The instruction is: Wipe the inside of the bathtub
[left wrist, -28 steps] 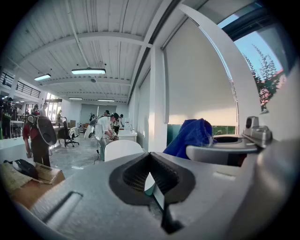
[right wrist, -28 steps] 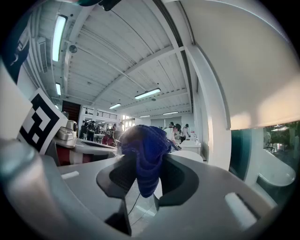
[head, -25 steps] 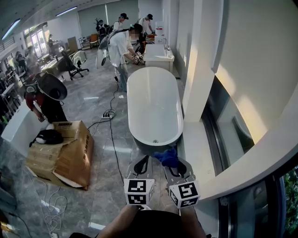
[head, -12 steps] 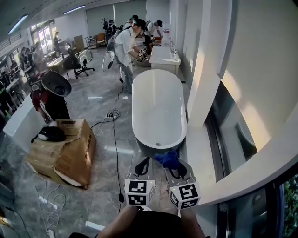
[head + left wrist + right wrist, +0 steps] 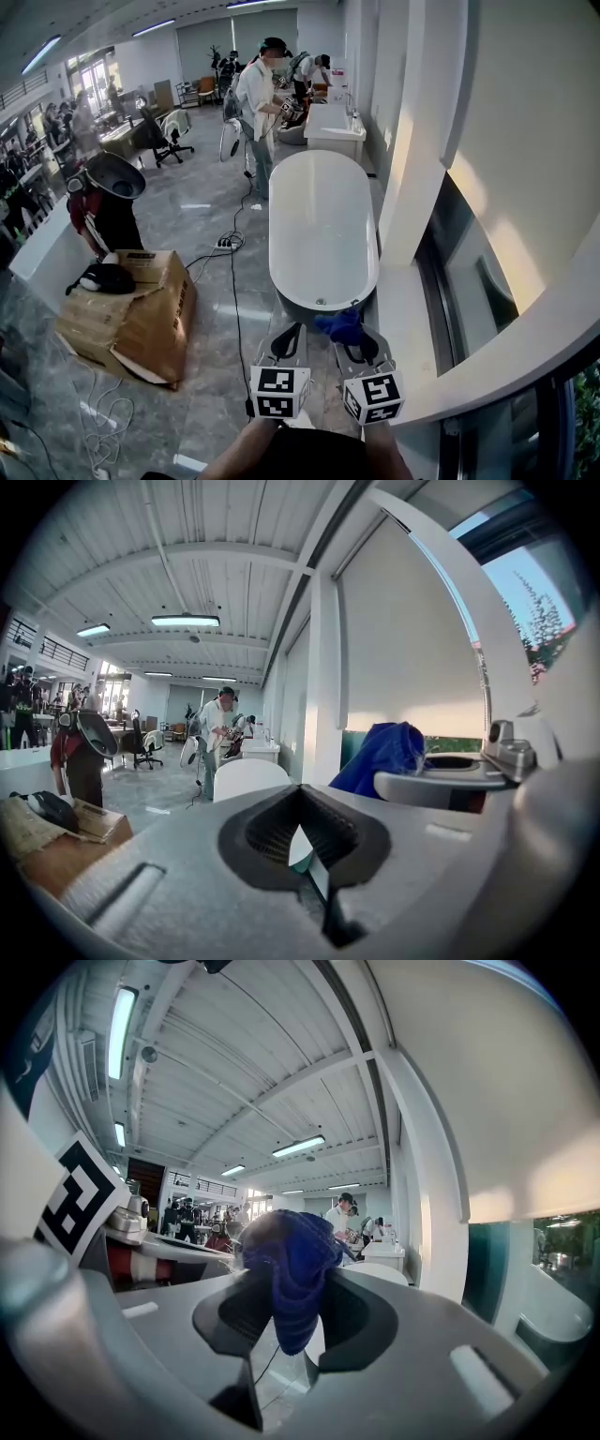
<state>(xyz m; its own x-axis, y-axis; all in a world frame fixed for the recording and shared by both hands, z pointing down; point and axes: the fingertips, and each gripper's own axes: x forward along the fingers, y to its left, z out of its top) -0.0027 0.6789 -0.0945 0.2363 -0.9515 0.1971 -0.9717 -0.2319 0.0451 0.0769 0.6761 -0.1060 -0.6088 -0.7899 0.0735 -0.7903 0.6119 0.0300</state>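
Observation:
A long white oval bathtub (image 5: 322, 225) stands on the floor along the right wall, its near end just ahead of me. My right gripper (image 5: 349, 330) is shut on a blue cloth (image 5: 339, 324), which bunches up between the jaws (image 5: 286, 1269) in the right gripper view. Beside it my left gripper (image 5: 288, 339) is shut with nothing in it, and only a thin slit shows between its jaws in the left gripper view, where the blue cloth (image 5: 382, 757) and the tub (image 5: 246, 778) also appear. Both grippers hang short of the tub's near rim.
An open cardboard box (image 5: 131, 309) sits on the floor at left. Cables and a power strip (image 5: 225, 242) lie beside the tub. A white pillar (image 5: 412, 141) and window sill run along the right. Several people (image 5: 261, 94) stand beyond the tub's far end.
The view has moved slightly forward and tilted, so the bathtub sits a little lower and nearer. Both grippers keep their hold and position in front of me.

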